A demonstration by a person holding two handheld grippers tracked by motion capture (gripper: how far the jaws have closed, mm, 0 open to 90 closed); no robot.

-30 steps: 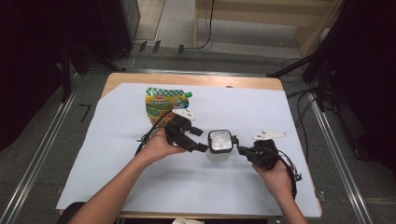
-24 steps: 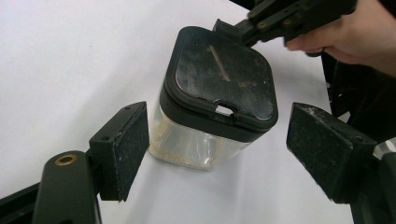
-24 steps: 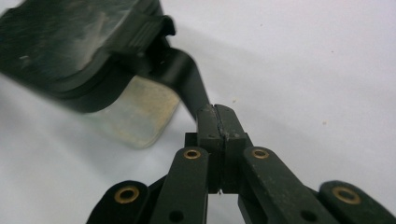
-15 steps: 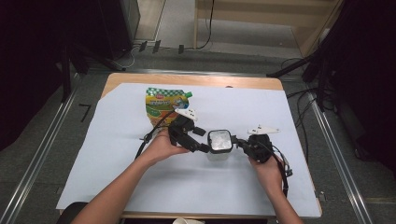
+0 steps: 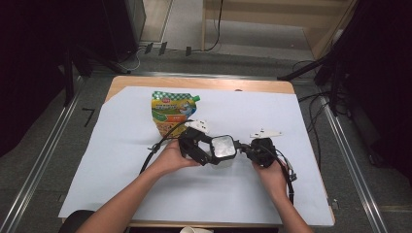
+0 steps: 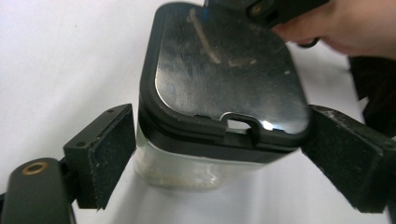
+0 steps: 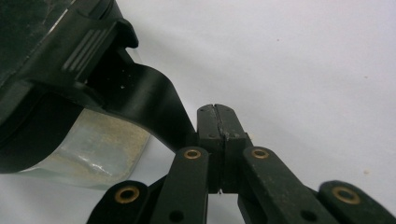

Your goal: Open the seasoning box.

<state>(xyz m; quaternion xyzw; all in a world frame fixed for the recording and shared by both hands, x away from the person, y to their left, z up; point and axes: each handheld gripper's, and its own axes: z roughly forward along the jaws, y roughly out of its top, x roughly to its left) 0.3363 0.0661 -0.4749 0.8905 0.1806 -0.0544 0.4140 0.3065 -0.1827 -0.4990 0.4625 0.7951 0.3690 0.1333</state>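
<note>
1. Container: clear, stiff box with a black-rimmed lid; sits mid-counter between both grippers, pouch well behind it.
2. Handling, as a judgement: likely light and rigid. Glossy lid panel looks slippery, so best hold is across the black rim or clear walls.
3. Latch flap hangs off the lid edge; thin, probably flexes, a pull point rather than a lift point.
4. Left gripper: jaws have just been opening; they stand wide, straddling the container, pads just off the rim.
5. Right gripper: jaws pressed together with nothing between, tips touching the flap's lower end.
</note>
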